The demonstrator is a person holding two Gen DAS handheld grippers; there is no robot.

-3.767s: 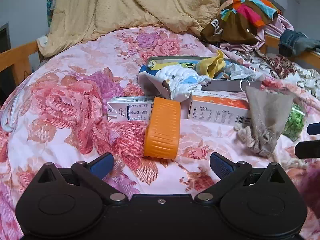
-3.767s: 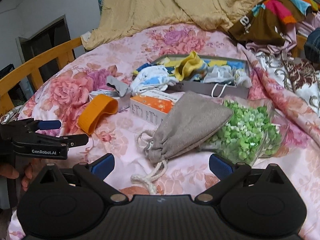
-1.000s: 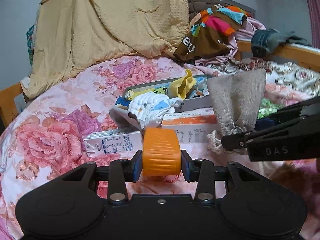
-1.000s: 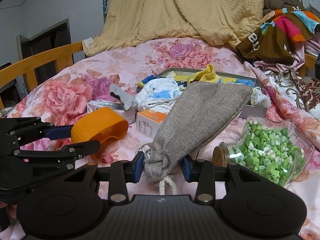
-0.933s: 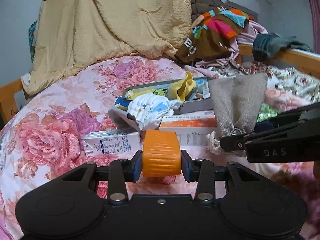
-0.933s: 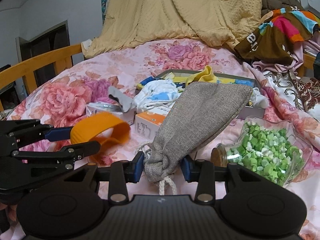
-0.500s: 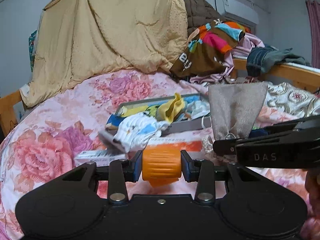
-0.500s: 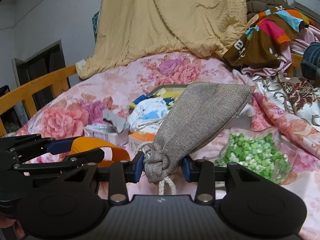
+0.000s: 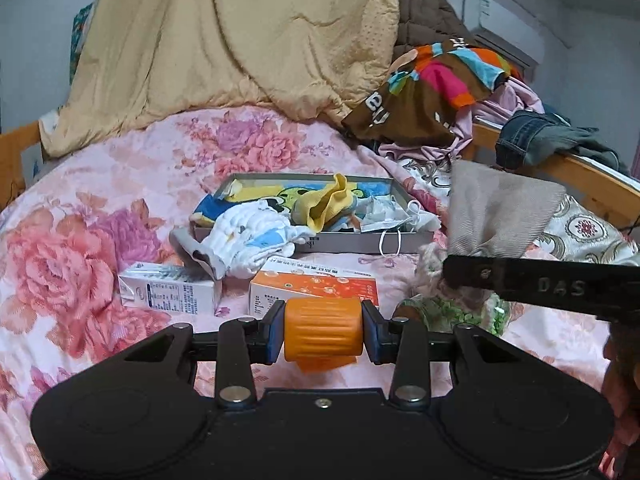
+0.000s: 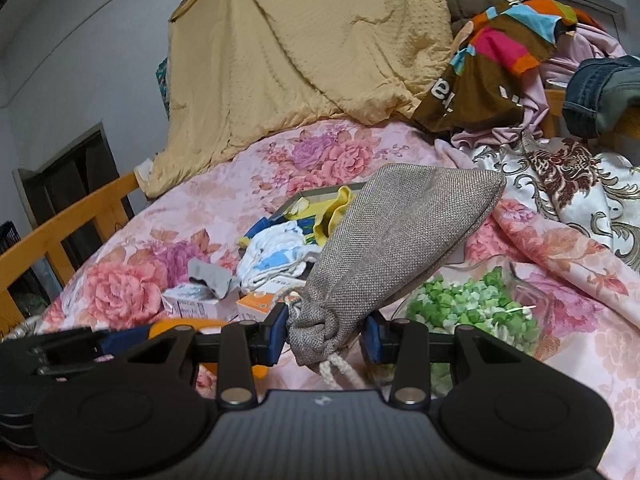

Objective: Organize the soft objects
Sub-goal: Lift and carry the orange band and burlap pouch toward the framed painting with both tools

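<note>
Above the floral bedspread (image 9: 100, 240), the left tongs (image 9: 323, 330) clamped an orange ribbed band (image 9: 322, 328); the right tongs (image 10: 326, 334) pinched a burlap drawstring pouch (image 10: 392, 240) at its neck.

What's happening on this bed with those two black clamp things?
A person is tidying soft items with a handheld gripper in each hand. The left gripper is shut on a ribbed orange rubbery band, held above the floral pink bedspread. The right gripper is shut on the tied neck of a grey burlap drawstring pouch. Ahead lies a shallow grey box already holding cloths.
</note>
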